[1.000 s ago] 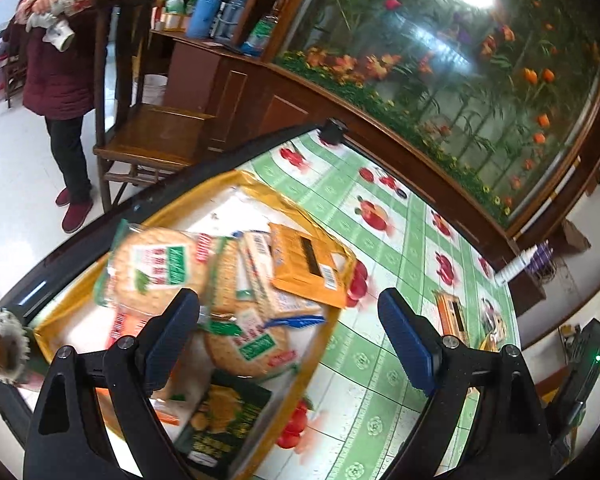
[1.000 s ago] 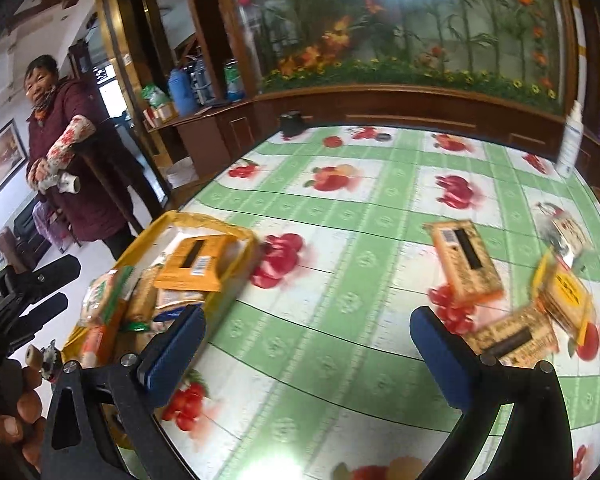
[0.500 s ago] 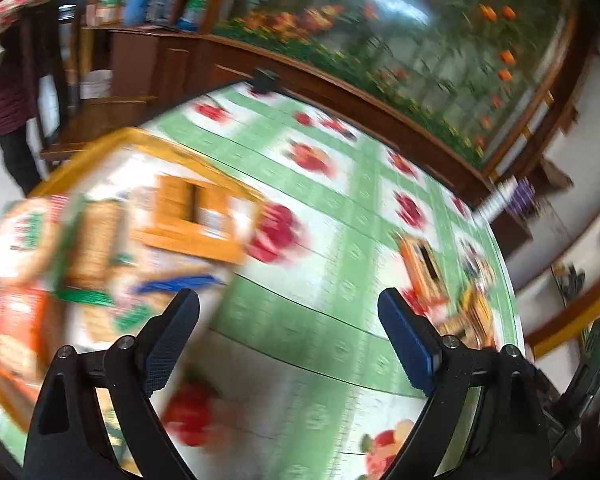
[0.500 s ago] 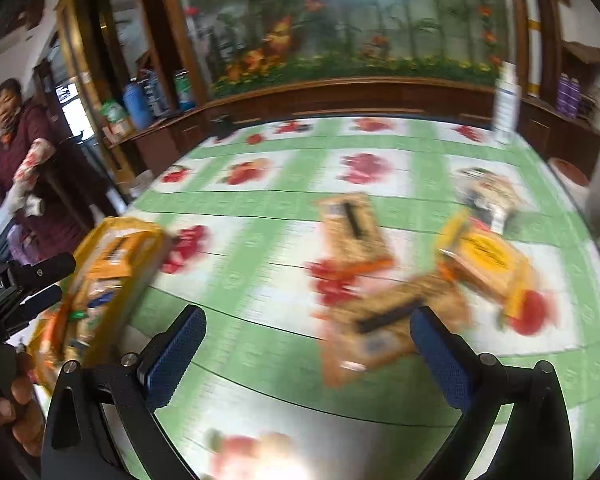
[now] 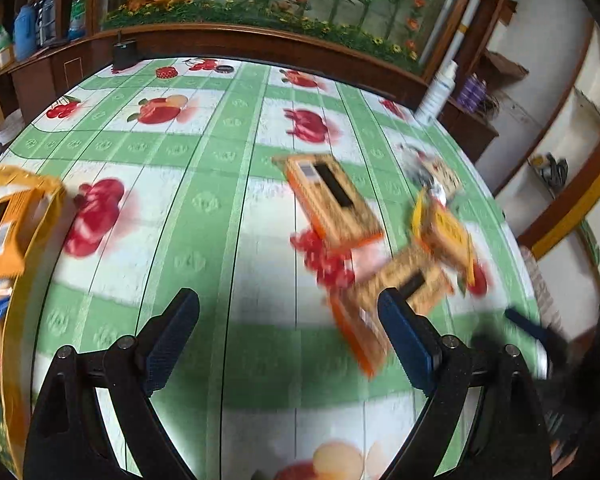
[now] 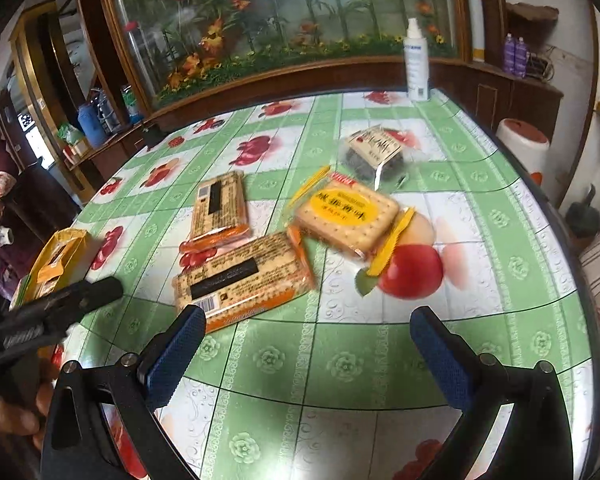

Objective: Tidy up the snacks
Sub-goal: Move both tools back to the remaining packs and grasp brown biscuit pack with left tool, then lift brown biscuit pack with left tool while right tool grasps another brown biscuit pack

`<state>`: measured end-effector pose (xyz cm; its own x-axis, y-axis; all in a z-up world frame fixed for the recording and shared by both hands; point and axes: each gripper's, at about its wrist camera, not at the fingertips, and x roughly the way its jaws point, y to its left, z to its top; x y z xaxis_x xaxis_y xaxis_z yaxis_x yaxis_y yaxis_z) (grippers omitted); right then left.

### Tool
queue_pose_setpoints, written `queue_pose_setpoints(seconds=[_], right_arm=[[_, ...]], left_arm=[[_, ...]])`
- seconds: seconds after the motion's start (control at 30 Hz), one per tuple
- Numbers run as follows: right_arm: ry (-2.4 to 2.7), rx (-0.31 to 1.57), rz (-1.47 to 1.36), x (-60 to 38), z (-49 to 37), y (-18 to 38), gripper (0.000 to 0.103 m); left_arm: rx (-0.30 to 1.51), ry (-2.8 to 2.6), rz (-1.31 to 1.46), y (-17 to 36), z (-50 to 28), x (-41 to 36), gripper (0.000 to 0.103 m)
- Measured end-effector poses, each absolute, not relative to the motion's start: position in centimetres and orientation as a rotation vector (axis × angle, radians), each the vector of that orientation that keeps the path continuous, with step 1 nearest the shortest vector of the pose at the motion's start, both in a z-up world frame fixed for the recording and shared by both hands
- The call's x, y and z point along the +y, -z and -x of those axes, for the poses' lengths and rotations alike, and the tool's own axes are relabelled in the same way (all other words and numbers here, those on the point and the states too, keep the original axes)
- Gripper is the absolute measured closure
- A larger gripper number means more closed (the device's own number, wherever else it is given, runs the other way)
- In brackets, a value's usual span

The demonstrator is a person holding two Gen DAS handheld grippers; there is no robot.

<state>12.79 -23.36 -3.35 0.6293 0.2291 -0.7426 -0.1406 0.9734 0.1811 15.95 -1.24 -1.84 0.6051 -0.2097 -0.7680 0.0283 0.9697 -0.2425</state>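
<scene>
- Tablecloth (image 6: pixel 340 360): green-and-white check, red fruit prints.
- Near biscuit packs (image 6: pixel 242 276): tan, orange edges, black bar.
- Right pack (image 6: pixel 350 210): yellow label.
- Left tray (image 5: pixel 54 196): yellow.
- Finger pads (image 6: pixel 172 354): blue.

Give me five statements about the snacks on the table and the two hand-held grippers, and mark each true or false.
1. Four snack packs lie loose on the tablecloth. True.
2. The yellow cracker pack lies inside the yellow tray. False: it lies on the tablecloth.
3. The right hand-held gripper holds nothing. True.
4. The left hand-held gripper grips a pack. False: it is open and empty.
5. The spray bottle lies on its side. False: it stands upright.
</scene>
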Motion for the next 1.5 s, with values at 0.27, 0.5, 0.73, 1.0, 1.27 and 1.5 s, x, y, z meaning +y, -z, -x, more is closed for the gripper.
queue_pose_setpoints(seconds=[0.27,0.5,0.73,1.0,1.27,1.5], right_arm=[[-0.279,0.895,-0.092,-21.2,-13.7,5.1,0.000],[-0.272,0.907,-0.113,-22.3,-14.2,5.8,0.000],[-0.336,0.895,-0.118,-22.2,-15.0,5.4,0.000],[-0.528,0.886,-0.090,-19.4,-16.4,4.3,0.000],[-0.794,0.946,0.144,-14.4,-18.7,3.5,0.000],[-0.743,1.089,0.243,-12.6,-22.5,6.3,0.000]], left_arm=[[0.948,0.138,0.171,2.2,-22.4,-4.4,0.012],[0.994,0.083,0.105,4.1,-26.2,-7.4,0.012],[1.009,0.104,0.080,5.8,-27.0,-6.8,0.011],[0.973,0.118,-0.043,5.9,-24.6,-3.9,0.045],[0.987,0.126,-0.015,5.9,-21.9,0.3,0.046],[0.995,0.135,-0.014,5.9,-20.3,1.3,0.048]])
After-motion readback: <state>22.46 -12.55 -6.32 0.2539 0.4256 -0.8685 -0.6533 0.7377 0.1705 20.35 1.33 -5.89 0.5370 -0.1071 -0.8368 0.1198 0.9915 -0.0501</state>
